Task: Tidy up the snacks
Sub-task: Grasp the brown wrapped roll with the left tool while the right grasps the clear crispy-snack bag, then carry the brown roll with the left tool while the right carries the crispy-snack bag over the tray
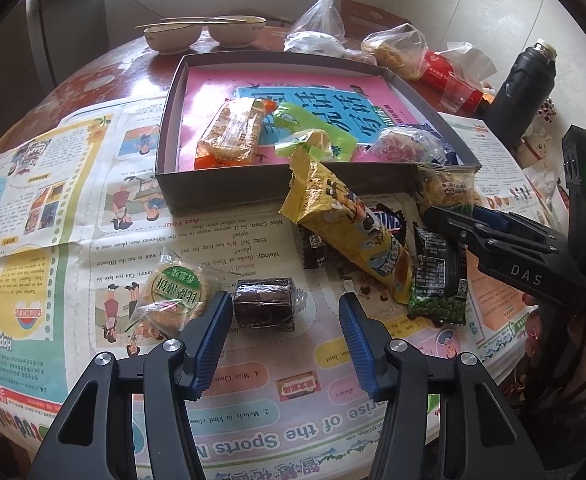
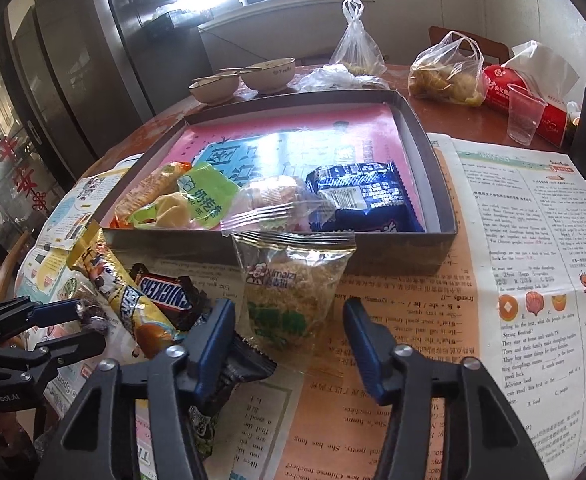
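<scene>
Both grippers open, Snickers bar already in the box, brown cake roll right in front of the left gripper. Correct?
Not quite: the Snickers bar lies on the newspaper outside the box, per the right wrist view. The rest holds: left gripper and right gripper are open, and the brown cake roll sits before the left one.
</scene>
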A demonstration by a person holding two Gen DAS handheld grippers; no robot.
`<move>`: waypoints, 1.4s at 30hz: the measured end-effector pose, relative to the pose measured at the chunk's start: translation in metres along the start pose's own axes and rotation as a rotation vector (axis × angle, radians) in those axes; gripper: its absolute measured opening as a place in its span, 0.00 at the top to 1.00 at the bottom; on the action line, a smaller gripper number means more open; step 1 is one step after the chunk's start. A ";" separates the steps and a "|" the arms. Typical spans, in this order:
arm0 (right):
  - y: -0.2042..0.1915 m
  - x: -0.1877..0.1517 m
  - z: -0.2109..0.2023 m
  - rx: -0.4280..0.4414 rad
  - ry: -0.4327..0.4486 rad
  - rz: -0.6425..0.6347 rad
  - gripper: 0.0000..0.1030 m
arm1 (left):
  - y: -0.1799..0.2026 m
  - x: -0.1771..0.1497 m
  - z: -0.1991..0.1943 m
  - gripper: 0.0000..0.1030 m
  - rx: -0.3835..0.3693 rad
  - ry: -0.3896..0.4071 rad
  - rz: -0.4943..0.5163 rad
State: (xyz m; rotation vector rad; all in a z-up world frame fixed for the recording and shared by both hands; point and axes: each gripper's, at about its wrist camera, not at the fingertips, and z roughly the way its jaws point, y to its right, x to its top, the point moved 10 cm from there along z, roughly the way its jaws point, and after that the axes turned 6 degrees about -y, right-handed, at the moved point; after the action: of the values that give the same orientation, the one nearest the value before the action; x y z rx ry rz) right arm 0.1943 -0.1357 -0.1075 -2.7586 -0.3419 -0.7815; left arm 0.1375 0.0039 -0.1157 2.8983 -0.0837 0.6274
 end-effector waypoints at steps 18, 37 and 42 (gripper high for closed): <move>0.017 0.006 -0.015 -0.012 0.059 0.004 0.61 | -0.007 0.005 0.006 0.64 0.000 0.020 -0.037; 0.025 0.012 -0.033 0.007 0.096 0.040 0.61 | -0.011 0.009 -0.017 0.65 -0.009 0.070 -0.052; 0.026 0.015 -0.038 0.014 0.111 0.052 0.61 | -0.021 0.016 -0.031 0.65 -0.012 0.104 -0.080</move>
State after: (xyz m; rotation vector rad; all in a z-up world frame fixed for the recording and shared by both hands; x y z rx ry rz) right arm 0.1958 -0.1693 -0.0728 -2.6857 -0.2522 -0.9107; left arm 0.1419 0.0294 -0.0847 2.8351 0.0414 0.7593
